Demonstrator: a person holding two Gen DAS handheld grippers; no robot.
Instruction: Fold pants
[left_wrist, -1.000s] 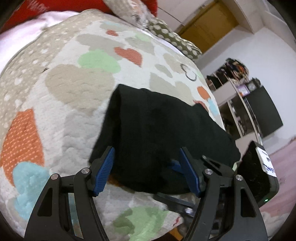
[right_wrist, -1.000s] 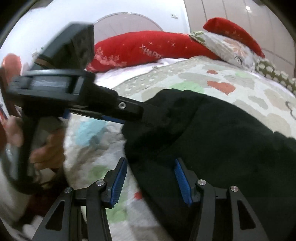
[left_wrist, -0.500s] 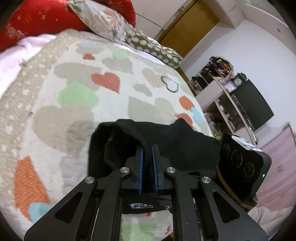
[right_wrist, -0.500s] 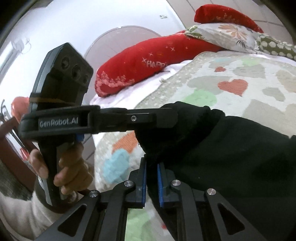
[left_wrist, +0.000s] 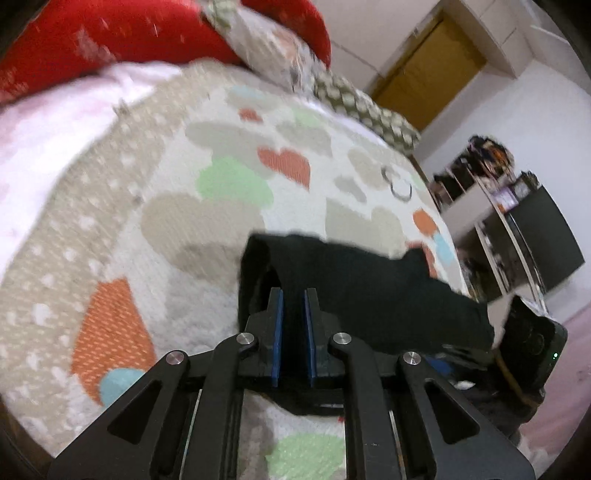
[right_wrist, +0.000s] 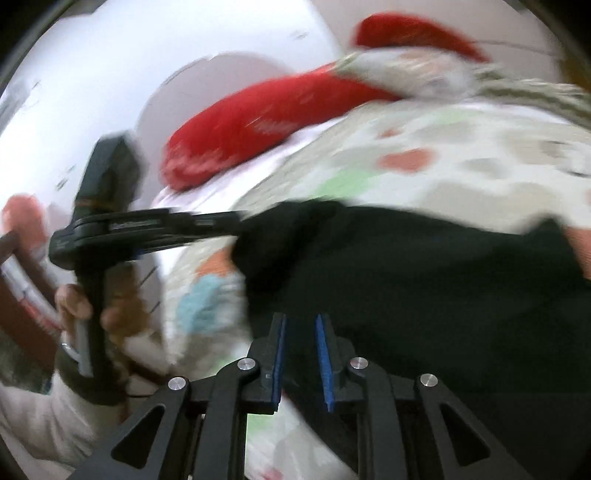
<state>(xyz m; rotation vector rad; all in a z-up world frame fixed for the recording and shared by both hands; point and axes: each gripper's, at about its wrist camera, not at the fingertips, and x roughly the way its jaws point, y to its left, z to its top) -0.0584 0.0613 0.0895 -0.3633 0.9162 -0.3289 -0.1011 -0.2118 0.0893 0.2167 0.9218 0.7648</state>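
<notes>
1. Two grippers are in my feeds, and both are clamped on the black pants (left_wrist: 354, 291), which lie in a folded bundle on the heart-print quilt (left_wrist: 155, 229) near its close edge.
2. From my left wrist camera, the left gripper (left_wrist: 293, 299) has its blue pads (left_wrist: 277, 332) drawn close together with a fold of the dark cloth pinched between them, at the near left corner of the bundle.
3. From my right wrist camera, the right gripper (right_wrist: 301, 325) likewise has its blue-lined fingers nearly together with black fabric in the narrow gap, along the near edge of the pants (right_wrist: 424, 288).
4. In that same view I see the left gripper (right_wrist: 236, 221) from the side, its tips buried in the far left corner of the cloth, with the person's left hand (right_wrist: 88, 310) wrapped around its handle.
5. Red pillows (left_wrist: 122, 40) and a patterned cushion (left_wrist: 269, 55) sit at the far end of the bed.
6. Both views are smeared with motion blur, the right one heavily.
</notes>
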